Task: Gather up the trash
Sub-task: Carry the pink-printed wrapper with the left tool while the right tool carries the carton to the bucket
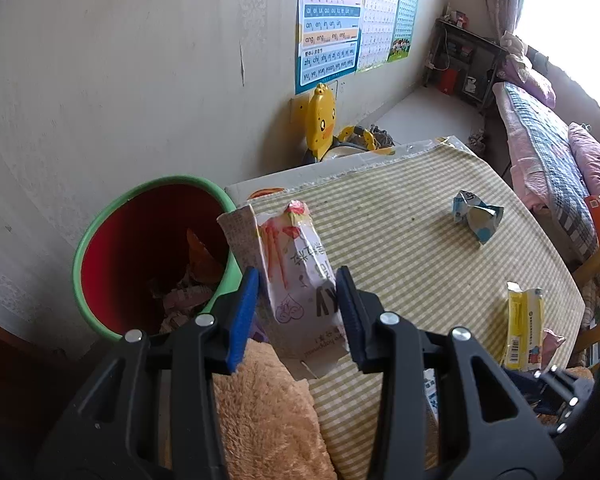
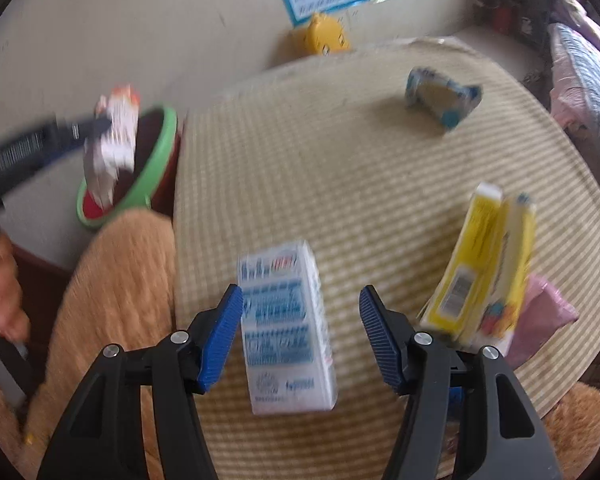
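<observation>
Wrapper [image 1: 300, 276] lengthwise upward in left tongs [image 1: 298, 312]

Bare checked cloth [image 2: 300, 160] lies open between scattered cartons; bin [image 1: 100, 240] hugs the wall.

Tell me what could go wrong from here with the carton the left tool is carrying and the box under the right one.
1. The left tool grips the pink-and-white carton beside the bin, not clearly over it; released now, it might land outside the rim.
2. The right tool is open around the blue-and-white box, nearer its left pad, so closing might skew it.
</observation>
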A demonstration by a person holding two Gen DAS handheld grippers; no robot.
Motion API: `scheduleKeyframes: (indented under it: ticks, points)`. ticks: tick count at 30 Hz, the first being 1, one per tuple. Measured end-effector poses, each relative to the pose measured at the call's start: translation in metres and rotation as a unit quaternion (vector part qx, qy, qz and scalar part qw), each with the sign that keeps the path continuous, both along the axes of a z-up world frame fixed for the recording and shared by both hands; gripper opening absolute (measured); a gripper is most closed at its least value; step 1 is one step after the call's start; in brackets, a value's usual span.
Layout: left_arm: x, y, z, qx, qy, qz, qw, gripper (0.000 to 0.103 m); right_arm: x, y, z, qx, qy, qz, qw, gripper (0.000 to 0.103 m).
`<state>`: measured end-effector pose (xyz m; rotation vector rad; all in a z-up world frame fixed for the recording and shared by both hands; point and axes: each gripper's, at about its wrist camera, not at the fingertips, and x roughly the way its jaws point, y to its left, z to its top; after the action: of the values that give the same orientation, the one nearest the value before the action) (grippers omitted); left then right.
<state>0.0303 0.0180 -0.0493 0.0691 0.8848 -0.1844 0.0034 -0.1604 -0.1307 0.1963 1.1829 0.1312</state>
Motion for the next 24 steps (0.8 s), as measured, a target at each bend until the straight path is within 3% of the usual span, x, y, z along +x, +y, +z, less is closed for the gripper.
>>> scheduleKeyframes:
  ticks: [4,9,11,24]
  points:
    - [0.001,0.003,-0.002,-0.001,-0.001,0.007,1.0000,0.038,-0.008,0.018,-0.008,-0.037,0.006,0.025,0.999,0.059]
    - [0.001,0.006,-0.002,-0.001,-0.001,0.009,1.0000,0.038,-0.010,0.021,-0.023,-0.042,0.030,0.032,0.998,0.059]
    - [0.001,0.006,-0.001,-0.002,-0.002,0.009,1.0000,0.038,-0.010,0.019,-0.024,-0.037,0.033,0.031,0.998,0.052]
    - [0.002,0.011,-0.002,-0.002,-0.004,0.008,1.0000,0.038,-0.006,0.017,-0.008,-0.031,-0.005,0.014,0.999,0.051]
